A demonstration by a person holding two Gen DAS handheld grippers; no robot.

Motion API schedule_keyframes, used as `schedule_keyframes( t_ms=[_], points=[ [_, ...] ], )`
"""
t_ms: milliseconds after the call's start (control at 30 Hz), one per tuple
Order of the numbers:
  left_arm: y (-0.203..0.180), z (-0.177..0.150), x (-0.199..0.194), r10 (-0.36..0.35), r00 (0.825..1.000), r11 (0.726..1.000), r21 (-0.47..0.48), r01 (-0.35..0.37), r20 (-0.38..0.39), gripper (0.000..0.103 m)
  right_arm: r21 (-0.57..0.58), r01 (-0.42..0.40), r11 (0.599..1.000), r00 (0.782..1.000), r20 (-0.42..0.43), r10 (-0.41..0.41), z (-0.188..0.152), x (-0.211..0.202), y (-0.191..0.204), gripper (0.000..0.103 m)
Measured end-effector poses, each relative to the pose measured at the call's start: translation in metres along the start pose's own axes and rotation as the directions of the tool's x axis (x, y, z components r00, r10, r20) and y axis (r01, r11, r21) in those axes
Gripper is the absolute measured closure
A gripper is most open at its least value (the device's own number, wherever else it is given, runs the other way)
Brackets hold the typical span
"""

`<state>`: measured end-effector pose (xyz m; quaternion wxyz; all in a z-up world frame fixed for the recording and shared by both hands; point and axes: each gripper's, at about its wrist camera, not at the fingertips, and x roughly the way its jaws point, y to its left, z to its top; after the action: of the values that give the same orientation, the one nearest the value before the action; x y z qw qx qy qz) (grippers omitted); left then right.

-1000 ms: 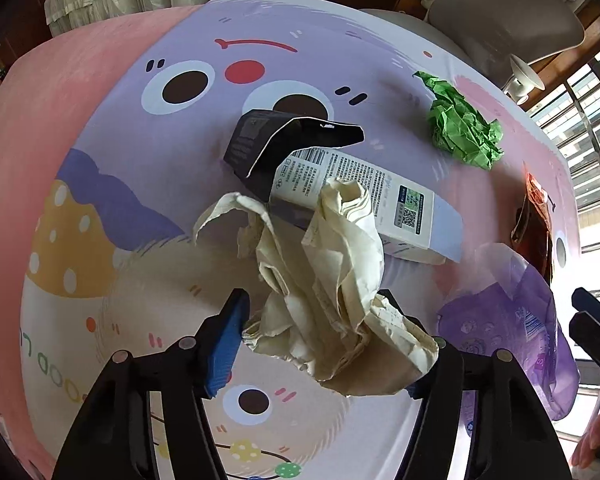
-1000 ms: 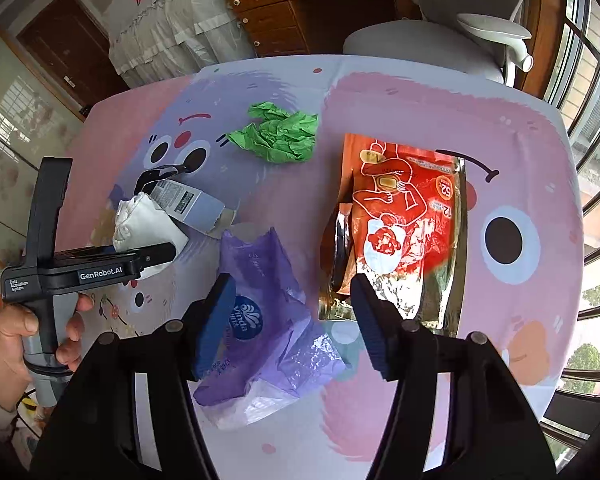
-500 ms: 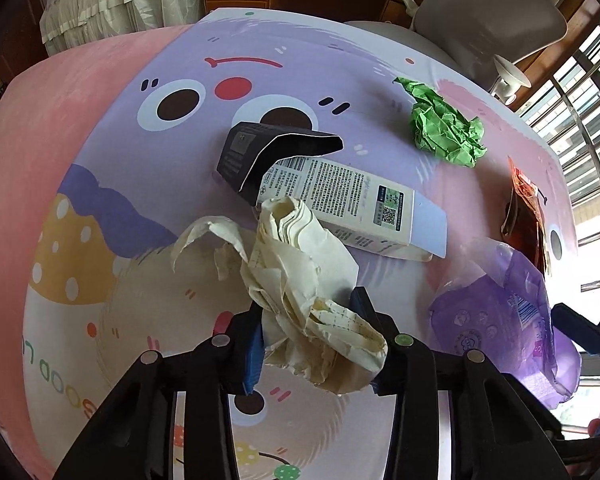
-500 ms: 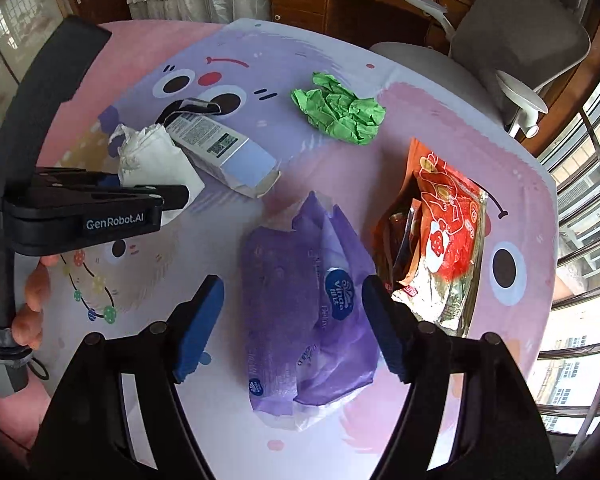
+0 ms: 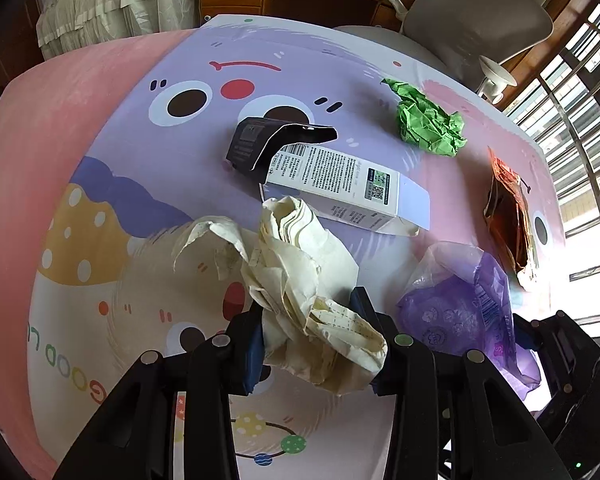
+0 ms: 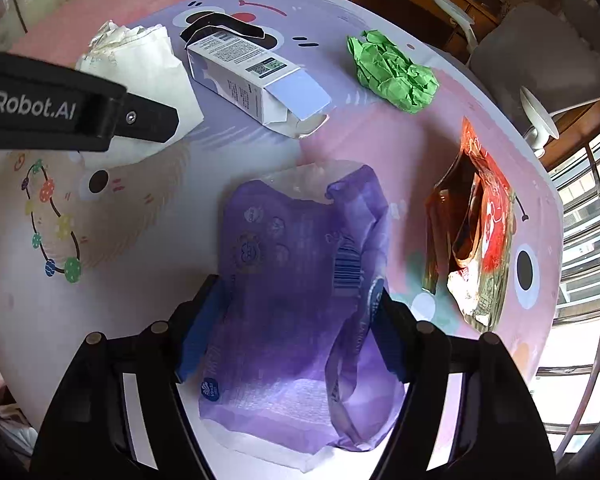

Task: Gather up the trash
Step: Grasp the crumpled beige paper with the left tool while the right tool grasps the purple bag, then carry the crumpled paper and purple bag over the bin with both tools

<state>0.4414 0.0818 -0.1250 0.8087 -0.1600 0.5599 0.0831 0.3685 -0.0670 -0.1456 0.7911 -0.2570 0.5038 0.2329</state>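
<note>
Clamping the crumpled tissue (image 5: pixel 300 288) by one loose fold, the left tongs (image 5: pixel 316 344) have most of the wad hanging free, so it could tear or slip out on lifting. The right tongs (image 6: pixel 300 328) stand apart either side of the purple wrapper (image 6: pixel 300 280) near the worktop's (image 6: pixel 140 320) near edge; that slick film may slide off the edge as they shut. The carton (image 6: pixel 252 76), green paper (image 6: pixel 392 72) and snack bag (image 6: pixel 476 232) lie untouched.
</note>
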Motion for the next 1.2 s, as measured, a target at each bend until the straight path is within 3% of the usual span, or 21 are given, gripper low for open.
schedule_keyframes(
  t_ms=[33, 100, 167, 267, 400, 500, 633, 800, 933, 1200],
  points=[
    [-0.001, -0.003, -0.003, 0.001, 1.000, 1.000, 0.009, -0.001, 0.005, 0.064, 0.034, -0.028, 0.999, 1.000, 0.004, 0.028, -0.001, -0.001, -0.008, 0.056],
    [-0.003, -0.008, -0.010, -0.003, 1.000, 1.000, 0.027, 0.003, 0.014, 0.066, 0.121, -0.108, 0.987, 0.994, 0.010, 0.108, -0.002, -0.004, -0.026, 0.081],
    [-0.006, -0.013, -0.016, -0.012, 1.000, 0.999, 0.038, 0.011, 0.021, 0.066, 0.208, -0.189, 0.960, 0.982, 0.024, 0.188, -0.006, -0.007, -0.045, 0.089],
    [-0.008, -0.024, -0.031, -0.029, 0.999, 0.998, 0.057, 0.027, 0.033, 0.067, 0.319, -0.302, 0.898, 0.953, 0.080, 0.292, -0.016, -0.018, -0.069, 0.091],
    [-0.006, -0.044, -0.058, -0.052, 0.997, 0.995, 0.085, 0.048, 0.052, 0.067, 0.392, -0.392, 0.832, 0.920, 0.171, 0.353, -0.029, -0.044, -0.081, 0.093],
    [-0.002, -0.060, -0.082, -0.083, 0.994, 0.993, 0.095, 0.076, 0.066, 0.067, 0.402, -0.432, 0.807, 0.901, 0.238, 0.363, -0.041, -0.072, -0.079, 0.094],
    [0.004, -0.087, -0.117, -0.129, 0.988, 0.983, 0.142, 0.117, 0.080, 0.067, 0.394, -0.454, 0.799, 0.884, 0.311, 0.349, -0.058, -0.116, -0.061, 0.095],
    [0.014, -0.128, -0.160, -0.193, 0.977, 0.954, 0.250, 0.165, 0.093, 0.067, 0.415, -0.425, 0.805, 0.891, 0.346, 0.292, -0.091, -0.163, -0.019, 0.095],
    [0.029, -0.167, -0.189, -0.256, 0.963, 0.913, 0.346, 0.215, 0.079, 0.067, 0.461, -0.364, 0.810, 0.911, 0.359, 0.205, -0.128, -0.198, 0.031, 0.095],
    [0.074, -0.258, -0.228, -0.336, 0.941, 0.816, 0.505, 0.281, 0.020, 0.067, 0.586, -0.249, 0.771, 0.940, 0.338, 0.047, -0.206, -0.235, 0.143, 0.095]
  ],
)
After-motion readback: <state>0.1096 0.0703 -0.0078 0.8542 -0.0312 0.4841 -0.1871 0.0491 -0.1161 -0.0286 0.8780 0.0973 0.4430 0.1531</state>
